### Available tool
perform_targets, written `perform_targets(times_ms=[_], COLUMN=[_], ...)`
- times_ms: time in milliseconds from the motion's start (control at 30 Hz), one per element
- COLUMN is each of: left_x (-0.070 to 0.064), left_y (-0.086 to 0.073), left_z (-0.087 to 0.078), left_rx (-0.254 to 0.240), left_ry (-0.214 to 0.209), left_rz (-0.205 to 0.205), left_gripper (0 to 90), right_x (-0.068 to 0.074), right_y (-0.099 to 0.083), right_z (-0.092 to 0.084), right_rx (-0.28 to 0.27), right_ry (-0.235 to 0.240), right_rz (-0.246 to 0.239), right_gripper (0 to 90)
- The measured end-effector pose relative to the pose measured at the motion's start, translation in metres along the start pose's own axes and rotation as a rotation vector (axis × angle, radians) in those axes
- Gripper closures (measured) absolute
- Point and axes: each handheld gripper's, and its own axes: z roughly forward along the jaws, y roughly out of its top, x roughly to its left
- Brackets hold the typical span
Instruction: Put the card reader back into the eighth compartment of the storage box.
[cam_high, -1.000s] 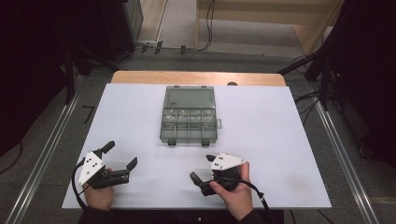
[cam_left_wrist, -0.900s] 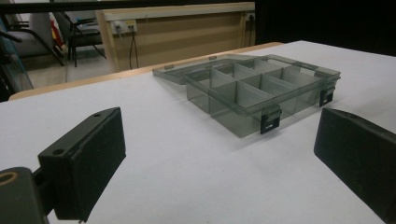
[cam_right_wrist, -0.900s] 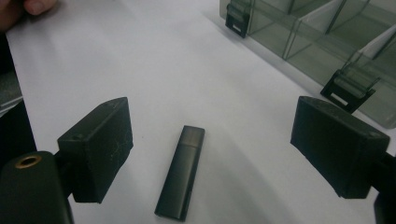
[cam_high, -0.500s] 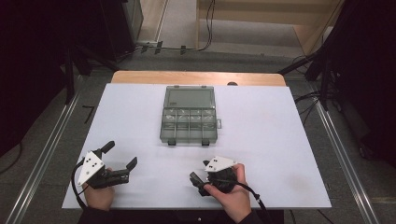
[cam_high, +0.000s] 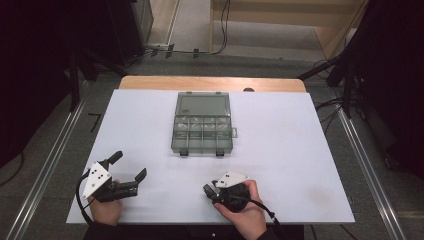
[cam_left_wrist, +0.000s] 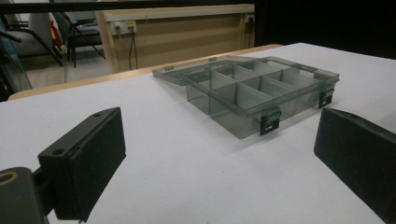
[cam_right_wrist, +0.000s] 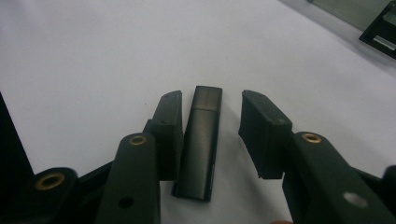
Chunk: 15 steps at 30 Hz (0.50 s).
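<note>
A white table (cam_high: 280, 150) takes up most of the high view, with a strip of bare wood along its far edge. On it, toward the far middle, sits a smoky grey clear plastic organizer box (cam_high: 202, 130) with its lid laid open flat behind it. The left gripper view shows the box's (cam_left_wrist: 261, 91) divided compartments and the two dark latches on its front wall, detail the high view leaves small; the compartments look bare from that angle.

The right gripper view brings in something the high view hides under the hand: a slim black bar-shaped object (cam_right_wrist: 200, 140), like a small stick with a cap, lying flat on the white surface near the table's near edge, well apart from the box.

The left gripper (cam_high: 129, 170) rests at the near left corner of the table, its jaws spread wide and holding nothing; in its own view the two black pads (cam_left_wrist: 86, 158) stand far apart with only table between them, aimed toward the box. The left hand (cam_high: 106, 210) grips it from behind, low over the table.

The right gripper (cam_high: 209, 192) sits near the near middle edge, pointing left. Its jaws are partly open and straddle the black object; the left pad appears to lie just beside it, the right pad apart from it. The right hand (cam_high: 245, 212) wraps over the gripper body, fingers curled on top.
</note>
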Motion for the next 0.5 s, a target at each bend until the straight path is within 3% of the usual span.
perform_targets(times_ms=[267,500], left_x=[-0.0001,-0.0004], left_y=[0.0,-0.0002], left_z=[0.0002,0.0], left_rx=[0.002,0.002], left_ry=[-0.001,0.002], left_rz=[0.002,0.007], left_gripper=[2.3,2.3], right_x=[0.0047,0.0032], right_y=[-0.0019,-0.0021], right_z=[-0.0004,-0.0006], right_rx=[0.021,0.017], right_ry=[-0.004,0.004], right_rz=[-0.049,-0.052], right_gripper=[70.4,71.3])
